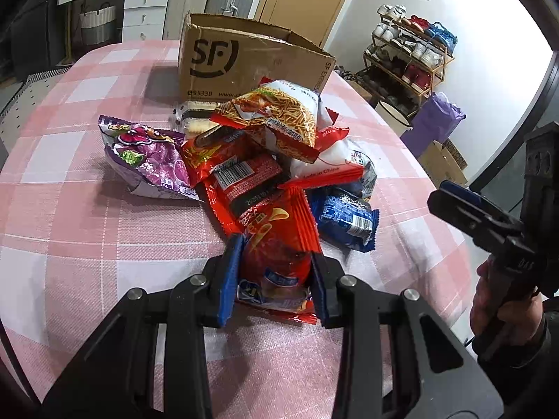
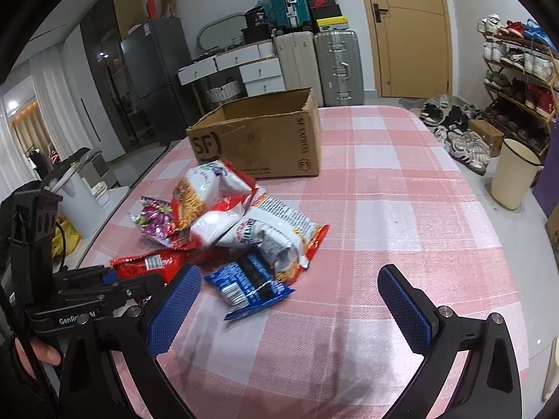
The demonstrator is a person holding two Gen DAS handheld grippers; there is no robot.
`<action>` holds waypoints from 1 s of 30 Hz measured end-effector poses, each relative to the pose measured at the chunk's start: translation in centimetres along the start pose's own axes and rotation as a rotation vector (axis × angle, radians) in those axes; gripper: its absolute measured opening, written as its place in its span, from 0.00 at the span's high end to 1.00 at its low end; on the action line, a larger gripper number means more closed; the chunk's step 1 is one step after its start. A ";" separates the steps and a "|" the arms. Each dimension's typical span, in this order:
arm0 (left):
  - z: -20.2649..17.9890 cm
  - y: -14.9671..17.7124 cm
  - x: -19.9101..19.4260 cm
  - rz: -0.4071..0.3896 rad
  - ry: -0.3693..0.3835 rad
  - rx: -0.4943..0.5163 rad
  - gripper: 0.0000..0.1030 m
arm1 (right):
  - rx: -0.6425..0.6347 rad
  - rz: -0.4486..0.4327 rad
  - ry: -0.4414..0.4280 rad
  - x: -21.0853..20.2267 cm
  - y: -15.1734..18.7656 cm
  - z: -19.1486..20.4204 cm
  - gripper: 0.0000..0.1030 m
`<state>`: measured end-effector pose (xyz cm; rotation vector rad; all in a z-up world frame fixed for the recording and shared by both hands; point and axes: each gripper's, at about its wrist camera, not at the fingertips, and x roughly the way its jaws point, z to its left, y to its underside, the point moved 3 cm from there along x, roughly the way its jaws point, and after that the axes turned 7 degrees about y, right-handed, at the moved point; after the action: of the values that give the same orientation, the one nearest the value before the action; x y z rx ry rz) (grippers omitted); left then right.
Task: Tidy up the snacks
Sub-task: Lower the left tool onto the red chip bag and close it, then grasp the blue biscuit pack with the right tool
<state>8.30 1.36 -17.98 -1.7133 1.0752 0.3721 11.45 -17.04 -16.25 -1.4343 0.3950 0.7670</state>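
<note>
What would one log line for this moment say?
left gripper: shut on red chip packet | right gripper: open, holds nothing | cardboard box: behind snack pile

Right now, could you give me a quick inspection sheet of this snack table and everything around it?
Surface: pink-and-white checked tablecloth on the table.
Job's things: snack pile in front of the open SF cardboard box; blue packet at the pile's near edge.
Clutter: nothing seen.
Grippers: left gripper has its fingers closed on a red chip packet; right gripper is open and holds nothing.
Cables: nothing seen on the table.
Surroundings: suitcases, wooden door, shoe rack, cream bin.
</note>
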 end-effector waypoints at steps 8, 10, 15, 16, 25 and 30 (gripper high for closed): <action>-0.2 0.5 -2.6 -0.032 0.023 -0.006 0.69 | -0.033 0.036 -0.063 0.7 0.9 1.2 0.00; 0.1 0.7 -3.2 -0.041 0.024 -0.011 0.69 | -0.046 0.049 -0.085 1.1 1.2 1.7 0.00; 1.0 0.7 -4.3 -0.056 0.029 -0.025 0.69 | -0.085 0.082 -0.128 2.4 1.9 2.9 0.00; 1.1 0.7 -4.5 -0.060 0.029 -0.028 0.69 | -0.089 0.090 -0.133 2.8 2.0 3.1 0.00; 3.1 1.0 -5.9 -0.096 0.008 -0.066 0.69 | -0.097 0.136 -0.184 5.8 2.2 3.9 0.07; 3.7 1.2 -5.9 -0.092 0.011 -0.078 0.69 | -0.115 0.151 -0.180 7.0 1.9 4.5 0.12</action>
<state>5.01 7.37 -16.21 -1.8288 0.9974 0.3502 14.21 -11.13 -21.79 -1.4397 0.3274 1.0472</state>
